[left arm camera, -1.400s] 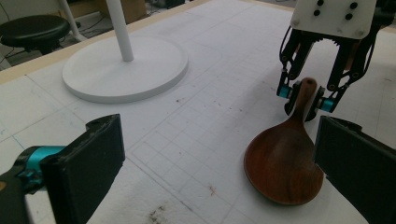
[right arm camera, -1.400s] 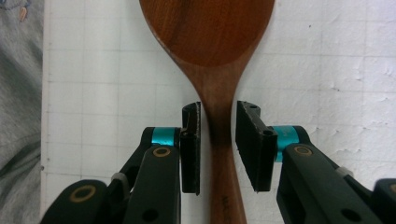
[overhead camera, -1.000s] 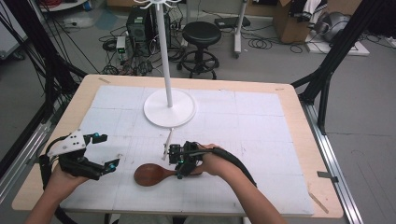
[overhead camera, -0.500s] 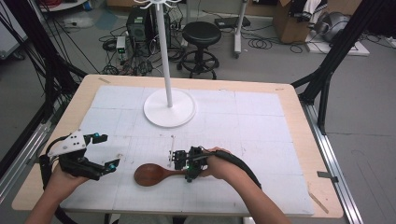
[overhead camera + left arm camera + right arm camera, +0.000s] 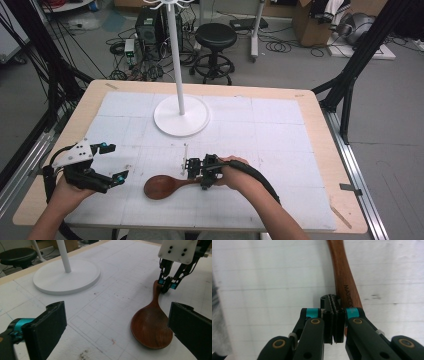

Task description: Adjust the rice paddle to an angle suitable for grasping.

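Observation:
A dark wooden spoon (image 5: pixel 161 187) lies flat on the white mat, bowl to the left and handle pointing right. My right gripper (image 5: pixel 194 172) points down at the handle's end. In the right gripper view its jaws (image 5: pixel 333 303) are pressed together with nothing between them, and the spoon's handle (image 5: pixel 342 277) runs just beside them on the right. The left gripper view has the spoon (image 5: pixel 151 327) lying low on the right, with the right gripper (image 5: pixel 167 286) standing at the handle tip. My left gripper (image 5: pixel 116 161) is held open to the left of the bowl, and nothing is between its fingers (image 5: pixel 48 326).
A white stand with a round base (image 5: pixel 181 116) and a tall pole rises at the middle back of the mat. The wooden table edge (image 5: pixel 320 115) frames the mat. A black stool (image 5: pixel 215 37) and cables are on the floor behind.
The right gripper has edged a little along the spoon's handle end. The spoon and the left gripper stay where they were.

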`<state>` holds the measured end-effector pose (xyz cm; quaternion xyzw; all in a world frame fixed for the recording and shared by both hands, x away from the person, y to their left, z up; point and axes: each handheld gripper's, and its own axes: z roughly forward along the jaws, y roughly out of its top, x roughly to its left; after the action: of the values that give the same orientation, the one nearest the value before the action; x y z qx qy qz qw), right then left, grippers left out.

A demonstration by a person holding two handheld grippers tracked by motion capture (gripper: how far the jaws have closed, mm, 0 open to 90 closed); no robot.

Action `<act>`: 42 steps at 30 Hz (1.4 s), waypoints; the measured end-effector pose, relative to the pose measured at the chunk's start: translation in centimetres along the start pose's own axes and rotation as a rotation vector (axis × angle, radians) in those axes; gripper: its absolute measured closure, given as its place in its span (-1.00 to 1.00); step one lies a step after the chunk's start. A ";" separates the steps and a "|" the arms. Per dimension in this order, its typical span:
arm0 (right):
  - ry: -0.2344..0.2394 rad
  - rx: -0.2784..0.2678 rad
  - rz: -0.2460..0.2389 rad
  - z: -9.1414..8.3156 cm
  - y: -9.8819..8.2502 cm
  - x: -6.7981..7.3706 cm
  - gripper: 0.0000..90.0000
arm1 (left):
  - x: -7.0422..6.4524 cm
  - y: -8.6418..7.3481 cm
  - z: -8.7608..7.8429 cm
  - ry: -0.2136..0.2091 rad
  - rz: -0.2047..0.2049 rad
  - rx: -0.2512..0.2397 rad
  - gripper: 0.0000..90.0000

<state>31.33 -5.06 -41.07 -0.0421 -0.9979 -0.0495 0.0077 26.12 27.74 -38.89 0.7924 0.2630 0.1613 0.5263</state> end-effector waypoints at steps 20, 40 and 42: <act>-0.060 -0.088 0.086 -1.0 -0.6 -1.4 0.84 | 0.0 0.0 0.0 -0.002 -0.003 -0.003 -0.93; 0.011 -0.397 0.172 -4.5 -4.4 -0.4 -0.99 | 0.0 0.0 0.0 -0.003 -0.001 -0.002 -0.93; 0.006 -0.414 0.188 -4.8 -5.1 -0.4 -0.99 | 0.0 0.0 0.0 -0.003 0.000 -0.002 -0.93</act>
<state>31.32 -10.58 -36.83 -0.1354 -0.9581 -0.2525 0.0063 26.12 27.73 -38.86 0.7922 0.2620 0.1604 0.5273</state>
